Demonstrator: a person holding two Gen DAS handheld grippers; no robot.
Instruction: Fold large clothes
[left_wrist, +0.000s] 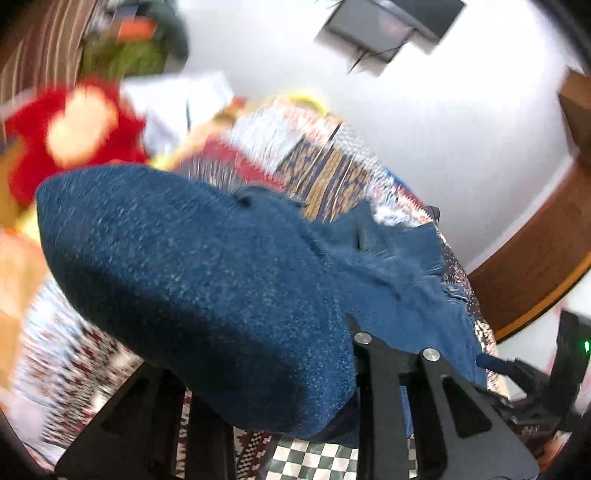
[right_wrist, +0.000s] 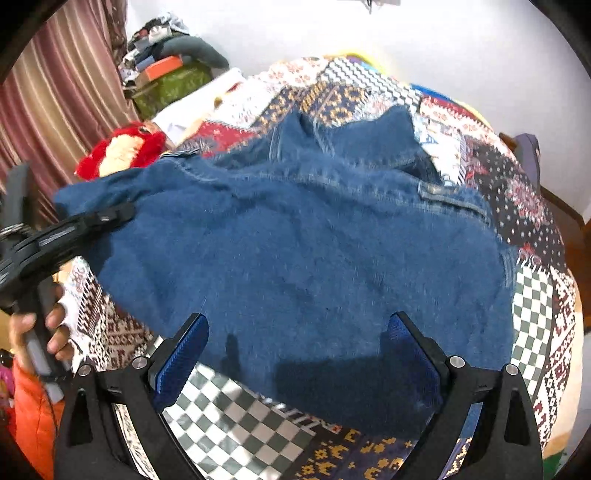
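Observation:
A large blue denim garment (right_wrist: 314, 229) lies spread over a patchwork quilt (right_wrist: 535, 306) on a bed. In the right wrist view my left gripper (right_wrist: 120, 214) comes in from the left, clamped on the garment's left edge and holding it up off the quilt. In the left wrist view the lifted denim (left_wrist: 184, 258) drapes over that gripper and hides its fingertips; only the black fingers (left_wrist: 384, 373) show. My right gripper (right_wrist: 295, 336) stands open over the garment's near edge, blue pads (right_wrist: 181, 354) wide apart with cloth below them, not pinched.
A red plush toy (right_wrist: 122, 151) lies at the quilt's far left. Striped curtains (right_wrist: 55, 92) and a pile of boxes and clothes (right_wrist: 166, 70) stand behind it. A hand (right_wrist: 33, 325) grips the left gripper's handle. A wooden edge (left_wrist: 535, 266) runs along the right.

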